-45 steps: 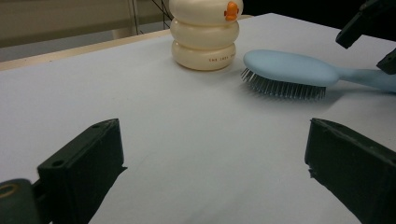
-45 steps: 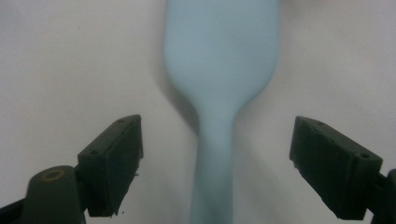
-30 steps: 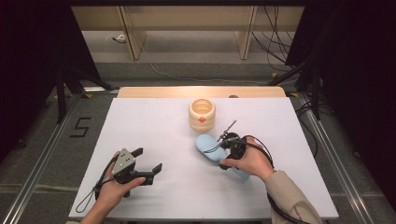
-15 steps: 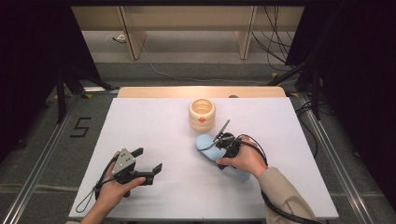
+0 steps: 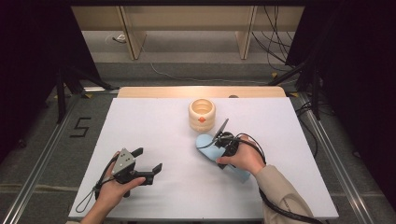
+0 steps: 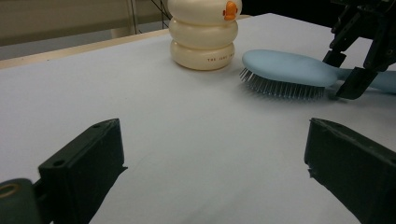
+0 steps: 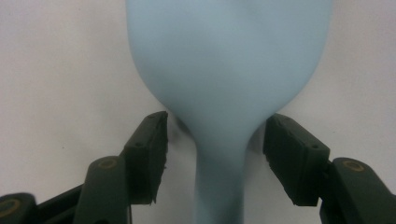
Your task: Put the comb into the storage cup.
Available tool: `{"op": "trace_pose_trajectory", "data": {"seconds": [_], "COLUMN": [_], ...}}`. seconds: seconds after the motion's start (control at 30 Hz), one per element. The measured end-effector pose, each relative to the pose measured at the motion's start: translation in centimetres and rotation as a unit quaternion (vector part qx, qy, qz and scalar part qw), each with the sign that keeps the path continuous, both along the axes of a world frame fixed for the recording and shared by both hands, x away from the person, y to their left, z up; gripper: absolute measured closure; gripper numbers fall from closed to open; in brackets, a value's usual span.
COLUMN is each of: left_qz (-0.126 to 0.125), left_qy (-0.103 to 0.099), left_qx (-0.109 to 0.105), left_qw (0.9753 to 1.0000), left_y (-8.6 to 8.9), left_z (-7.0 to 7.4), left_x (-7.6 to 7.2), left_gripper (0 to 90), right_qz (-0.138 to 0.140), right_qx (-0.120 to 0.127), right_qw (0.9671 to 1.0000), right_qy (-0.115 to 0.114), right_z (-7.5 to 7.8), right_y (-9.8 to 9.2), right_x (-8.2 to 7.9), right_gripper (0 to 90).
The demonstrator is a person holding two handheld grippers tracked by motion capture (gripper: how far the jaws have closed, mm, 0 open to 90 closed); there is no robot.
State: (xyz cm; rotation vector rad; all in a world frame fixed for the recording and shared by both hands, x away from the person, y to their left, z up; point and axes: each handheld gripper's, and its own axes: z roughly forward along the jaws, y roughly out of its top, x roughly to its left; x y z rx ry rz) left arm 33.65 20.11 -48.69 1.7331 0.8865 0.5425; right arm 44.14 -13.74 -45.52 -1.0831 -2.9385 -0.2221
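White worktop (image 5: 154,126): right gripper (image 7: 212,149), fingers released, straddles the hairbrush (image 7: 224,79) neck; centre, then squeeze evenly; left gripper (image 6: 215,168) rests released

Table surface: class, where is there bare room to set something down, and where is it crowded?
Free: the far-left stretch of the table, between its left edge and the cream ringed holder, and the right side past the right gripper. Crowded: the centre, where the holder, the blue hairbrush and that gripper cluster.
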Motion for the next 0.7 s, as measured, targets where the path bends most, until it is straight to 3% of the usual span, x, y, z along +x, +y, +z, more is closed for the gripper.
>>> {"op": "trace_pose_trajectory", "data": {"seconds": [0.7], "left_qz": [-0.001], "left_qy": [0.000], "left_qx": [0.000], "left_qw": [1.0000], "left_y": [-0.05], "left_z": [-0.03], "left_x": [0.02], "left_gripper": [4.6], "right_qz": [-0.014], "right_qx": [-0.015], "right_qw": [0.9998], "right_qy": [-0.001], "right_z": [-0.11], "right_y": [0.49], "right_x": [-0.04], "right_gripper": [49.0]}}
